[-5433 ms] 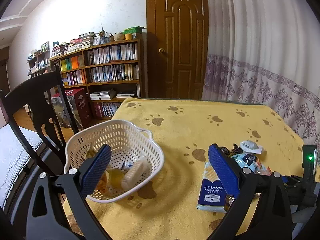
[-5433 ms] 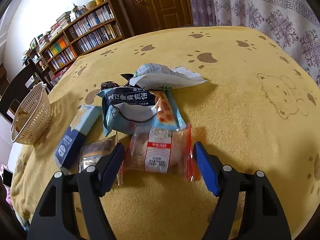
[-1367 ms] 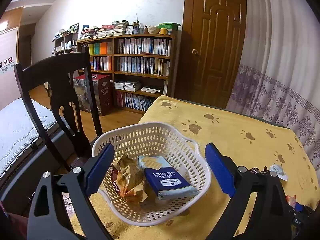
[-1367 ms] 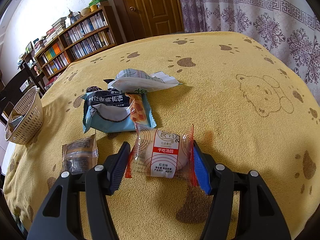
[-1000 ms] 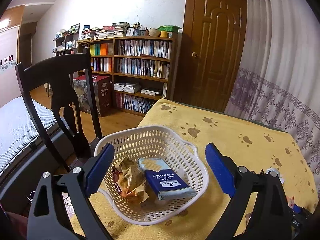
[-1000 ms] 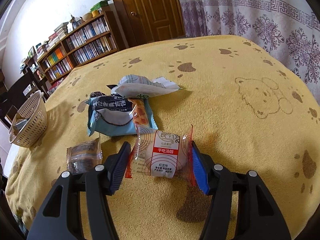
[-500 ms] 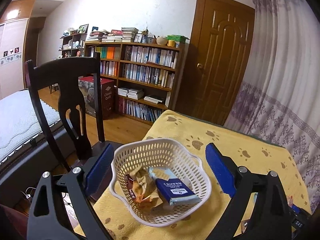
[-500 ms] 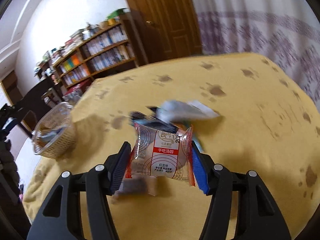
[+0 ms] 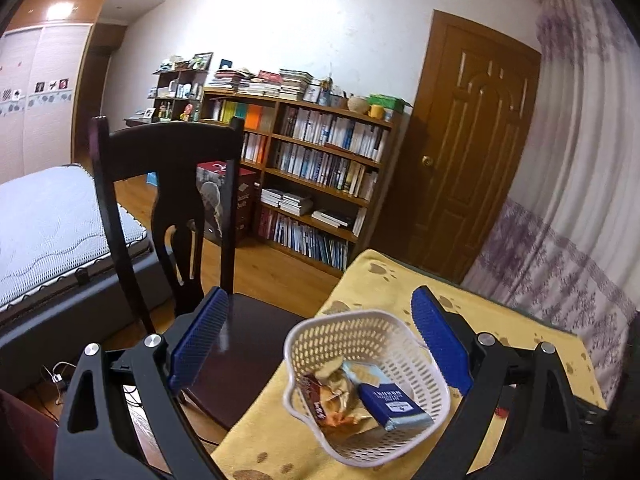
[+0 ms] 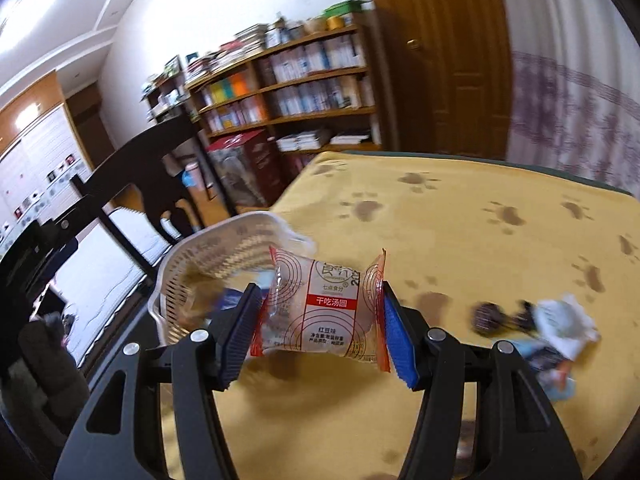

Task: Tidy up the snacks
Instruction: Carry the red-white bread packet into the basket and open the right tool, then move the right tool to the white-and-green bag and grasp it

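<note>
A white perforated basket [image 9: 400, 436] sits at the corner of the yellow paw-print table [image 9: 276, 436]. Inside it lie a dark blue box [image 9: 390, 402] and a crumpled orange-brown wrapper [image 9: 332, 396]. My left gripper [image 9: 320, 344] hangs open above and behind the basket, holding nothing. My right gripper [image 10: 320, 320] is shut on a clear red-edged snack packet [image 10: 326, 306] and carries it in the air just right of the basket [image 10: 224, 248]. The right wrist view is motion-blurred.
A dark wooden chair [image 9: 168, 200] stands against the table's left edge beside the basket. More snack packets [image 10: 552, 328] lie on the table cloth [image 10: 460, 240] to the right. Behind are a bookshelf [image 9: 312, 176], a brown door [image 9: 472, 152], a bed [image 9: 40, 224] and a patterned curtain [image 9: 580, 200].
My right gripper has lifted the red-edged packet off the table and swung it left toward the basket. My left gripper has drawn back and up from the basket, still open.
</note>
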Available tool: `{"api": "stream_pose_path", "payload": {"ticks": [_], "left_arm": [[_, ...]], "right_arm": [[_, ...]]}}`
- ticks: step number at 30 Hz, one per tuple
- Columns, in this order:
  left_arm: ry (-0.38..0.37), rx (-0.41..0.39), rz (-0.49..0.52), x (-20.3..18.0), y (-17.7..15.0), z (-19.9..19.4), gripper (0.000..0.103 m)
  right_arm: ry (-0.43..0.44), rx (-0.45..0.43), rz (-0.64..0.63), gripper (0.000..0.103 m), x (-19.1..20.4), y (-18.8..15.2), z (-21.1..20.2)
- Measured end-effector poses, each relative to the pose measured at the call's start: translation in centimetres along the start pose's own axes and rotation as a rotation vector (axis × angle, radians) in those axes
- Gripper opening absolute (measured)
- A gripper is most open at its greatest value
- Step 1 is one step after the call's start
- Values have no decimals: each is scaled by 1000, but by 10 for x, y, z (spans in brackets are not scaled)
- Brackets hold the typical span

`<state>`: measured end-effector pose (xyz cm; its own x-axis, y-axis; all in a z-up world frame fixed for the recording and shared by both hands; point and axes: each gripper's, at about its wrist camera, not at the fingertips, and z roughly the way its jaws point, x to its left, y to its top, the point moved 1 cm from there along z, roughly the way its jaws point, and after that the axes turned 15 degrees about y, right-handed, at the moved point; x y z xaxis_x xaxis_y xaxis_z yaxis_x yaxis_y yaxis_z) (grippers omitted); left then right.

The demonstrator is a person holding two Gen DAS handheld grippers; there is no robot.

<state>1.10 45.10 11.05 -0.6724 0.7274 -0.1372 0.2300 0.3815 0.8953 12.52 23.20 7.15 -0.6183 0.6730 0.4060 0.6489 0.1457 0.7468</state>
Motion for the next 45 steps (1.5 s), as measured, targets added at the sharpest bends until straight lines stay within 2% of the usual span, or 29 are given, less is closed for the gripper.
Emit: {"api": "stream_pose_path", "payload": {"ticks": [5, 12, 15, 28, 38, 45], "left_arm": [[12, -6, -27, 12, 7, 1, 94], [1, 3, -35, 12, 5, 4, 94], [2, 5, -38, 13, 5, 5, 95], [-9, -2, -22, 9, 4, 1, 95], [-18, -4, -7, 3, 5, -3, 95], [-39, -8, 26, -10, 2, -10, 95]], "right_arm": [[42, 56, 26, 59, 26, 16, 47], [110, 121, 91, 62, 37, 30, 93], [119, 107, 85, 67, 39, 29, 94], [121, 96, 74, 67, 34, 27, 78], [60, 106, 59, 67, 19, 13, 71], [-3, 82, 74, 67, -9, 13, 48]]}}
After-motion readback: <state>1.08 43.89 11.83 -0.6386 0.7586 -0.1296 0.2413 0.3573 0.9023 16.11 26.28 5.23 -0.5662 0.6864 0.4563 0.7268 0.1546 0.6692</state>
